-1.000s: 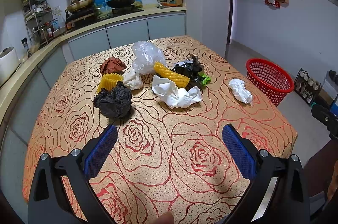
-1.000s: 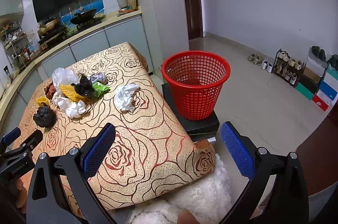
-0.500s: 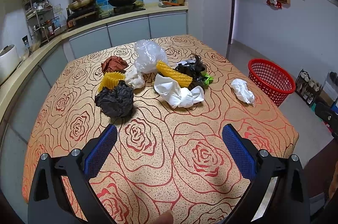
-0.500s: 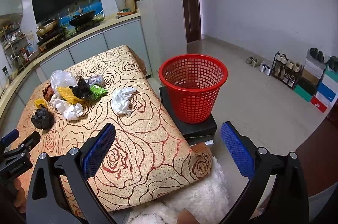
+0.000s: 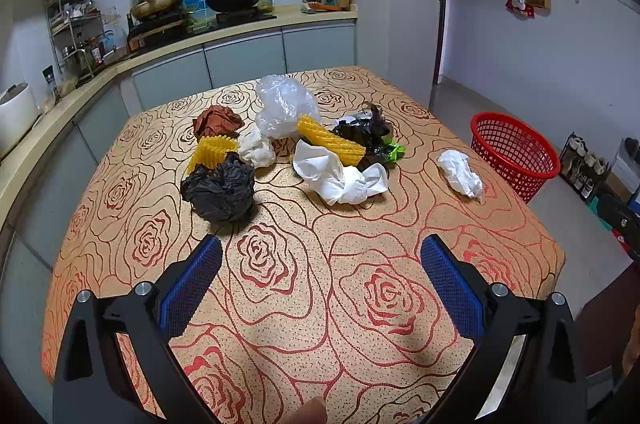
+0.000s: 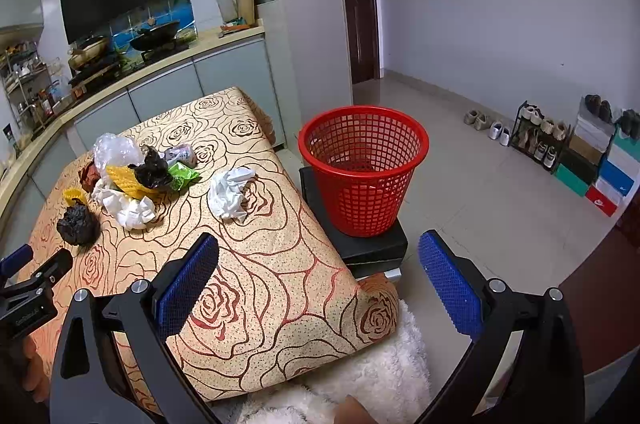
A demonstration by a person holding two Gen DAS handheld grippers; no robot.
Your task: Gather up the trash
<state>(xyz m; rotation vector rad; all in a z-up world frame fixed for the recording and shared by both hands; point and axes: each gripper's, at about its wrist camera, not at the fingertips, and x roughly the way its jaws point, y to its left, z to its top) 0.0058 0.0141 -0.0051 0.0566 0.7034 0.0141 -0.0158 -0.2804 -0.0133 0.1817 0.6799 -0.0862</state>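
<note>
crumpled white paper (image 6: 231,192) | mesh red basket (image 6: 362,169) | left gripper (image 5: 320,280) jaws apart

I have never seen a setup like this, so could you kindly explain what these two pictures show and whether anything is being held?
A person holds a two-finger gripper in each hand, each with a forward-looking fisheye camera. One picture looks past the left gripper over the table; the other past the right gripper towards the red basket on the floor side. On the table lie crumpled trash: a black bag, white paper, a clear bag. Both grippers are open and hold nothing.
</note>
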